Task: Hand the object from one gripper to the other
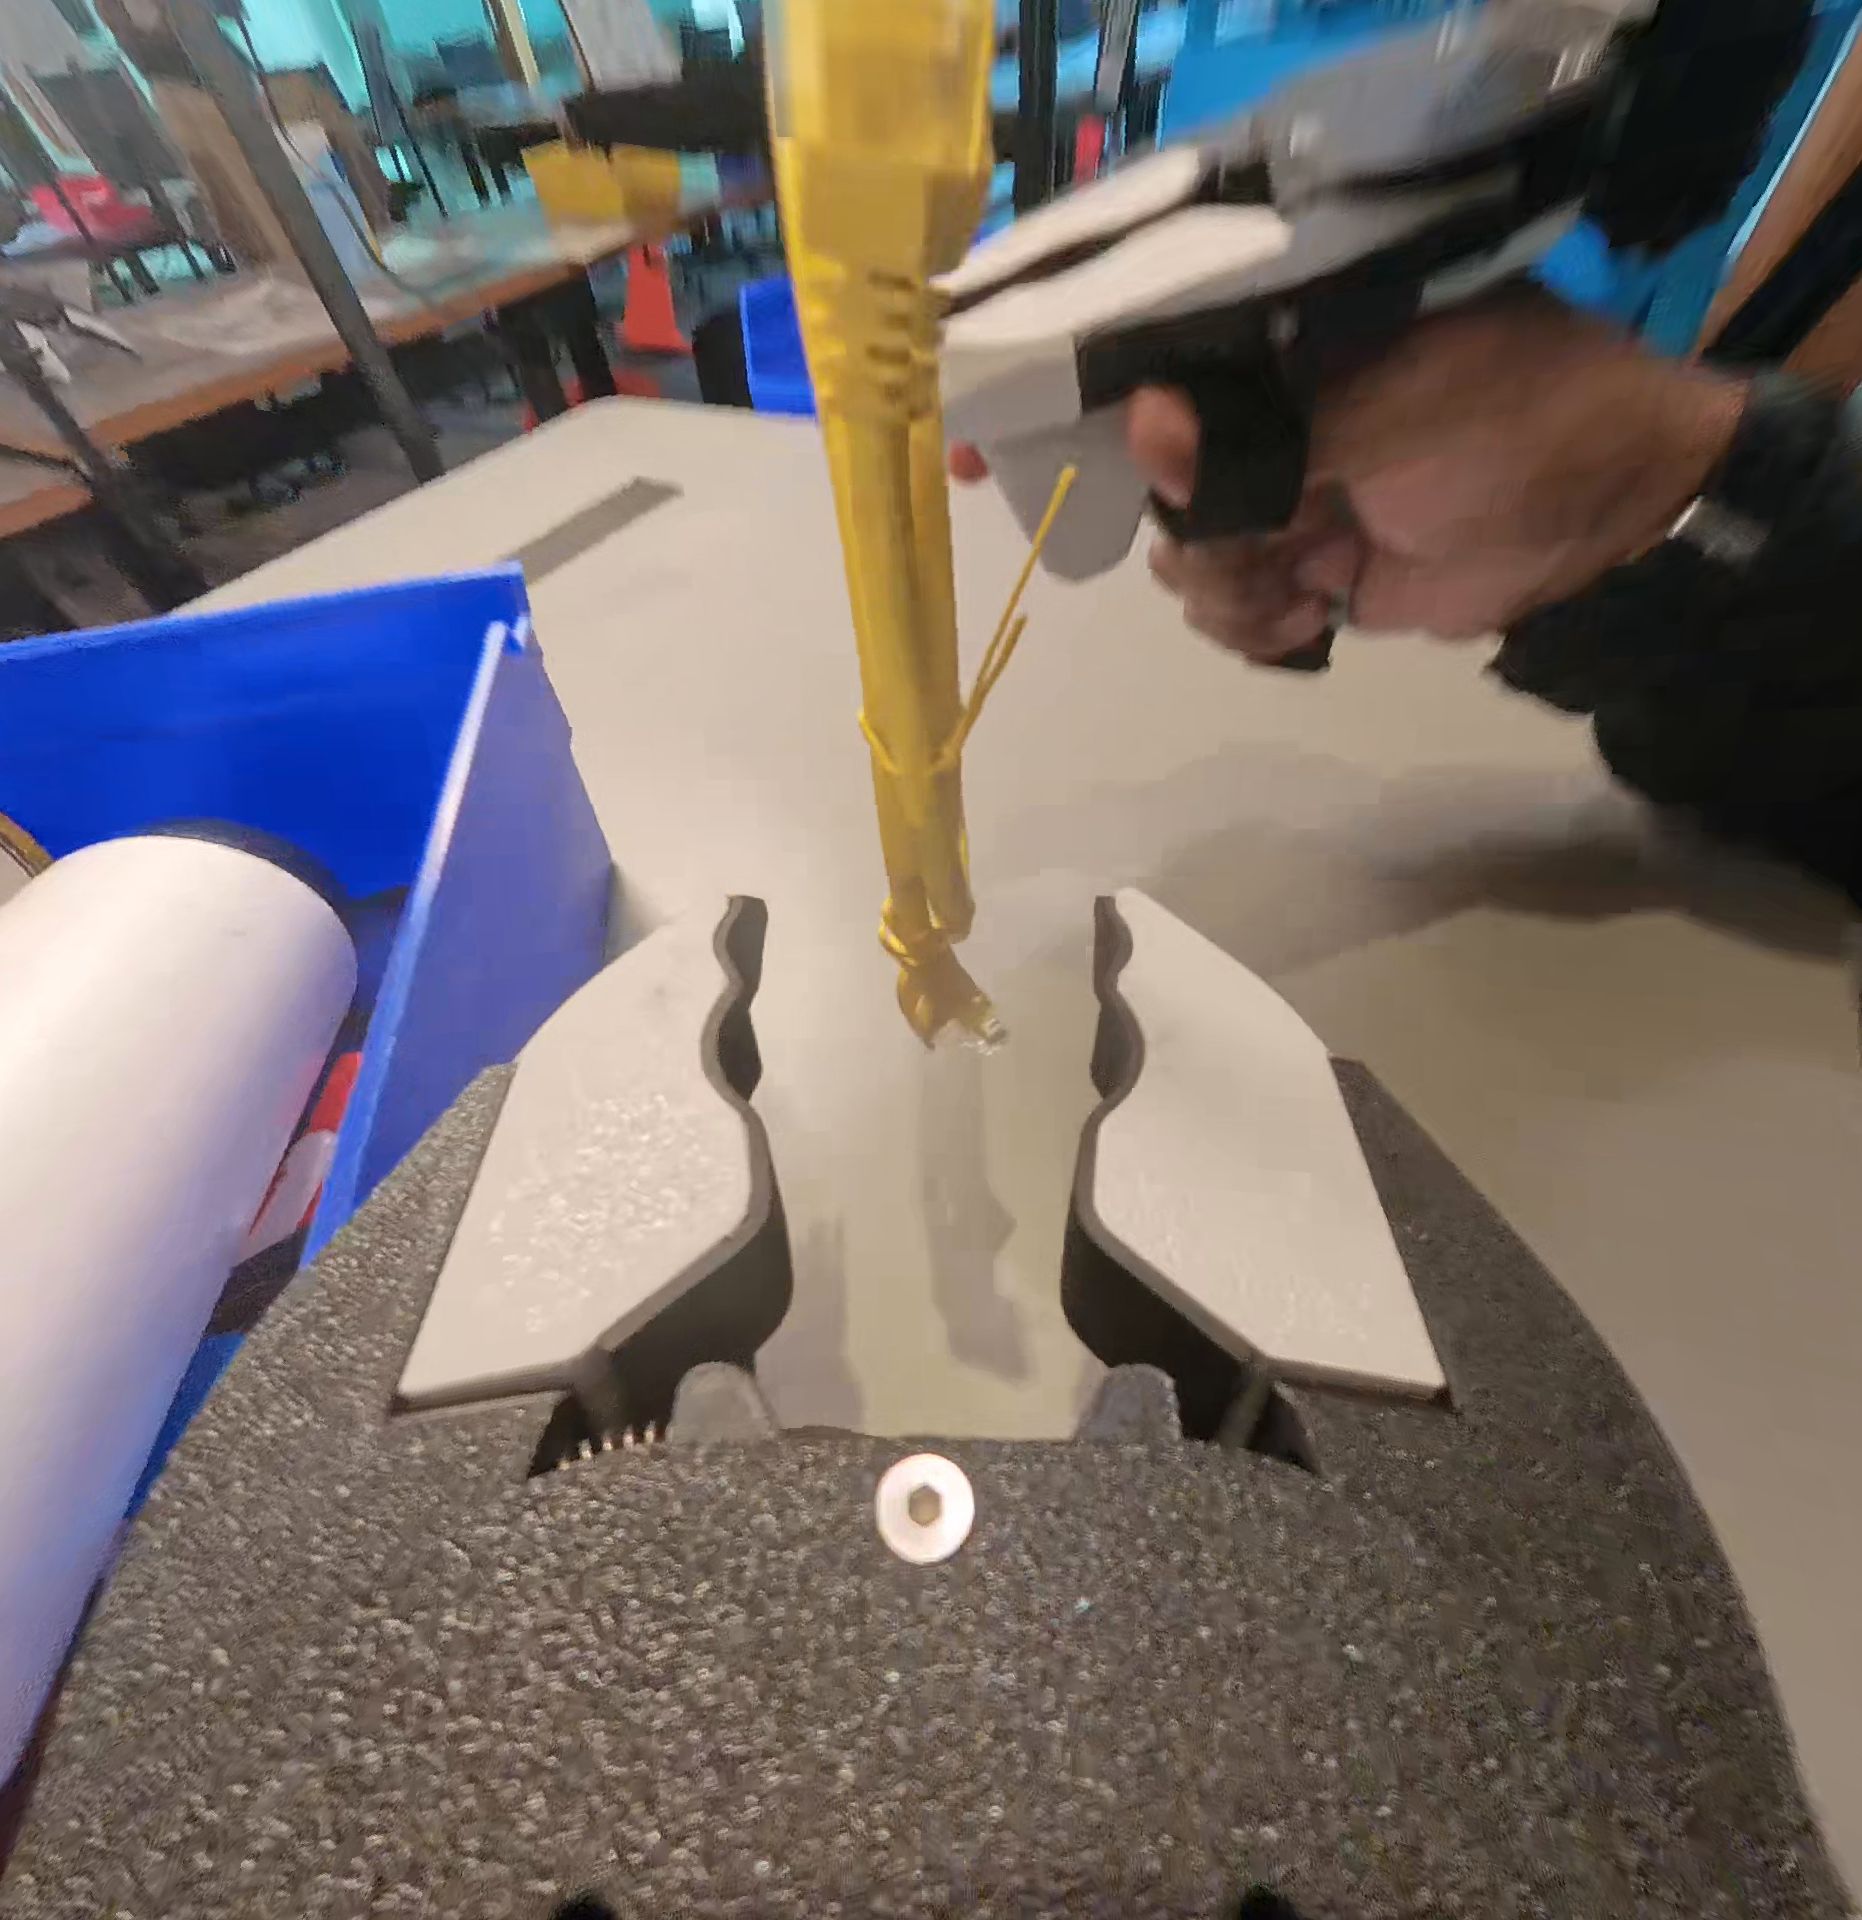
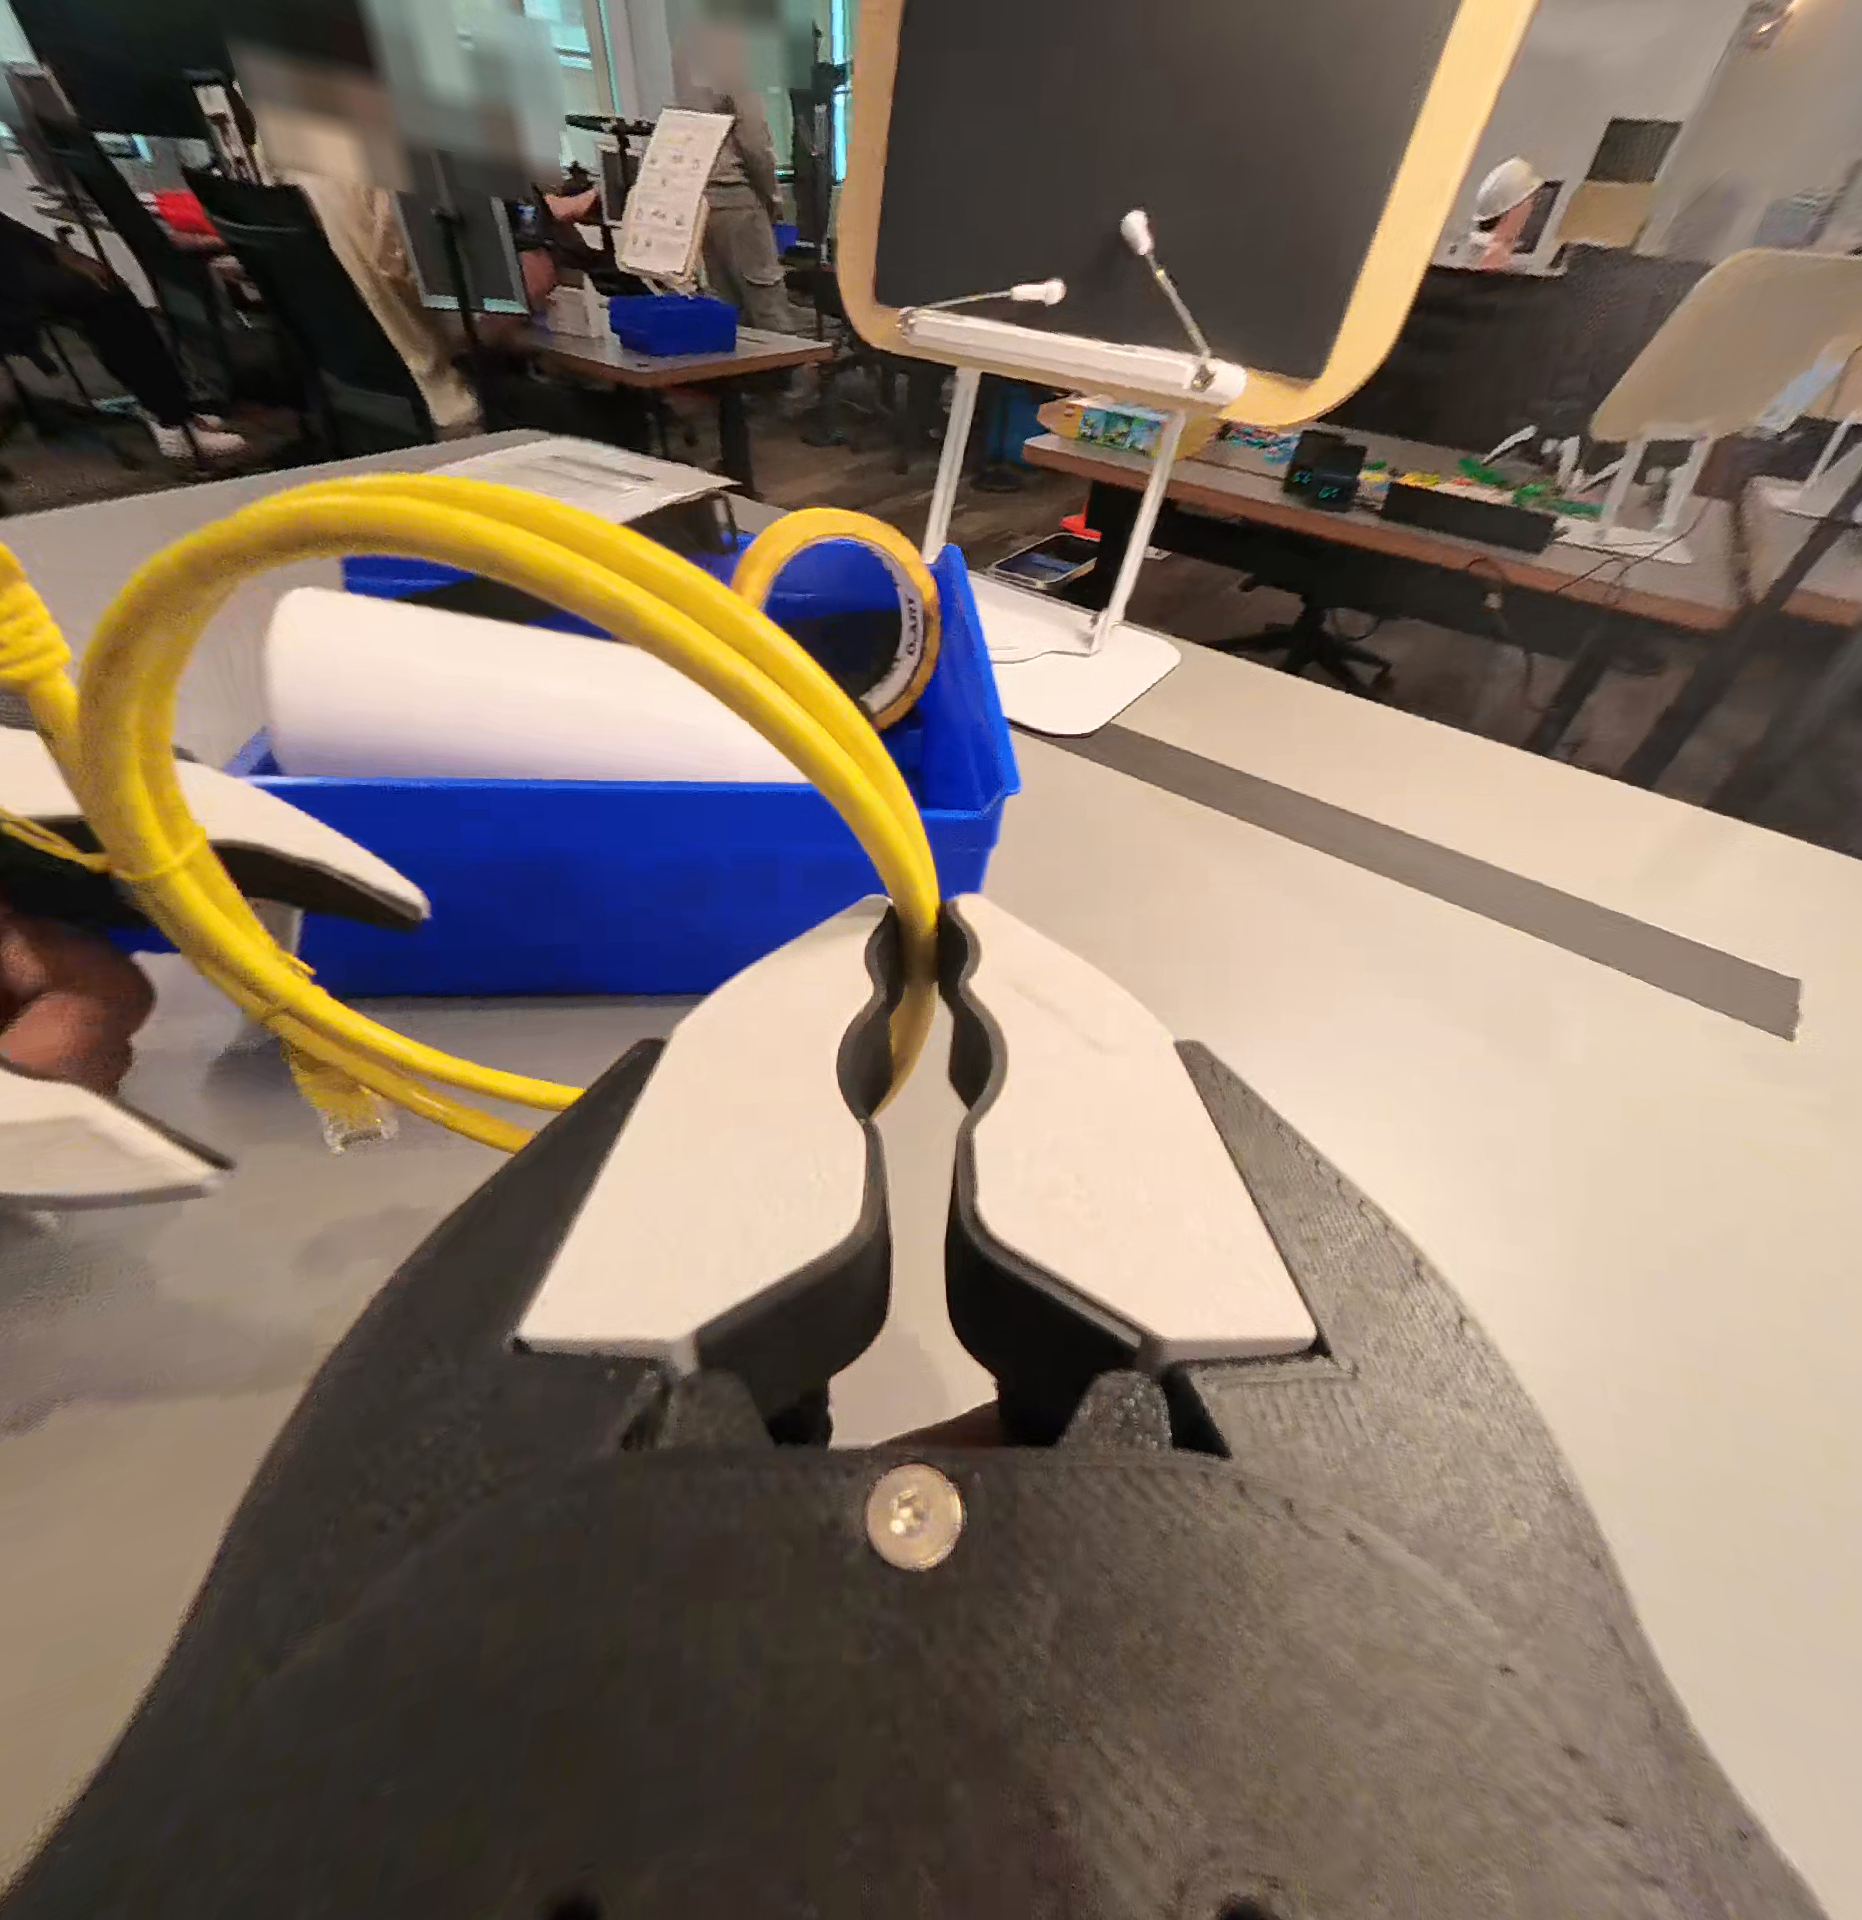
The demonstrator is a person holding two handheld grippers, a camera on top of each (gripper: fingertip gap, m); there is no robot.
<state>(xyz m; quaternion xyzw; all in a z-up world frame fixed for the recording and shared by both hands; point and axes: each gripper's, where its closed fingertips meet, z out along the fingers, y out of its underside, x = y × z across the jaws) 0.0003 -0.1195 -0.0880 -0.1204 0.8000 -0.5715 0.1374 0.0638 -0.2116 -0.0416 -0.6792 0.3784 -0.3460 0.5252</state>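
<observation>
My right gripper (image 2: 914, 971) has its fingers clamped on the yellow cable (image 2: 553, 561), pinching two strands of the coil in the wavy notch near the tips. The cable hangs in the air above the worktop (image 2: 1426, 1143), its bundled loop arcing away to my left toward the left gripper (image 2: 283, 1018), whose fingers stand wide apart on either side of the bundle. Through the left wrist view the cable (image 1: 901, 644) dangles in front of that gripper (image 1: 927, 997), nothing yet between its fingers.

I judge the handover about half done: one side holds, the receiving side is lined up but has not closed. What is left is to close the left fingers on the bundle, then let go with the right.

The cable is a thin, smooth-jacketed cord, coiled and bound with fine yellow twist ties, with ribbed boots and a clear plug at its ends. It looks limp and likely to swing. The fingers are flat pale grey plates with black scalloped inner edges, set in a grainy black body. Behind sits a glossy blue bin (image 2: 615, 883) holding a white roll (image 2: 491, 696) and a ring of yellow tape (image 2: 906, 623).
</observation>
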